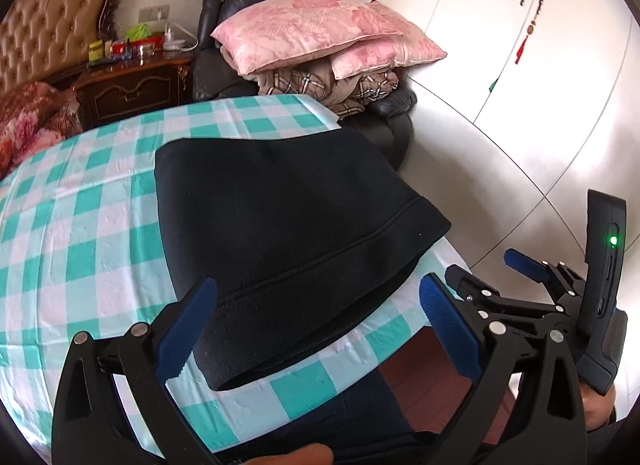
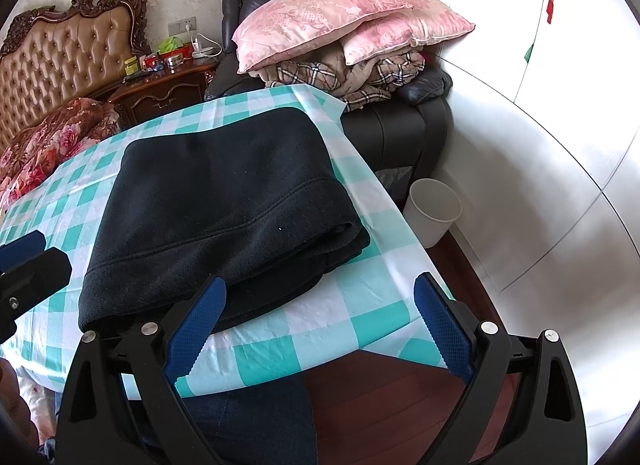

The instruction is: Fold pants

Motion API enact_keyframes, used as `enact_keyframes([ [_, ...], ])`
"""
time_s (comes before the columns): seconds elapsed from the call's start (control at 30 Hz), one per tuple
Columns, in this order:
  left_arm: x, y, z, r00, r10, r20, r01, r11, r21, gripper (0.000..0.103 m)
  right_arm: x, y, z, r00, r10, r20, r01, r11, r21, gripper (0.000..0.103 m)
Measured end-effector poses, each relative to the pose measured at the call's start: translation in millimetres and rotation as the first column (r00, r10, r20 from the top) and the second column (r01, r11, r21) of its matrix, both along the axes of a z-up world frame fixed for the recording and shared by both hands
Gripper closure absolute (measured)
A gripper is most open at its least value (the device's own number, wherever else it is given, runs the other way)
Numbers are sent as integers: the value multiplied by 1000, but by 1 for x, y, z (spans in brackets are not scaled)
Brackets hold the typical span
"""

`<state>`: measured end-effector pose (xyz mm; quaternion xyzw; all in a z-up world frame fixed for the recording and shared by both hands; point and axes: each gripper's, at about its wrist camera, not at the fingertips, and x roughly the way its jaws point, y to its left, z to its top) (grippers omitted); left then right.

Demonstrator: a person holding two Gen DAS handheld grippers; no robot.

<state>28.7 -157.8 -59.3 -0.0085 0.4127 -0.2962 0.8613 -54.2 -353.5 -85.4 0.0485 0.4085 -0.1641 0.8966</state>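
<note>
Resting on the checked tablecloth near the table's front right corner, the black pants already form a stacked, compact bundle with a stitched hem band across the top layer. We hold the left gripper and the right gripper just off the near edge, both with jaws spread wide and empty. The fold appears complete, though the lower layers are hard to read against the dark fleece. To finish well, we check that the layer edges align at the near side, then press or tuck any protruding fabric without dragging the cloth beneath.
</note>
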Motion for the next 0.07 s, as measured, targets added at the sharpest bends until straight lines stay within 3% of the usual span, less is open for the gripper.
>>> enact_keyframes([
  [0.07,3,5,-2,1000,11,-11,-11,1000,-10,2,1,0,-3,1000,-8,0,8,1000,2,12],
])
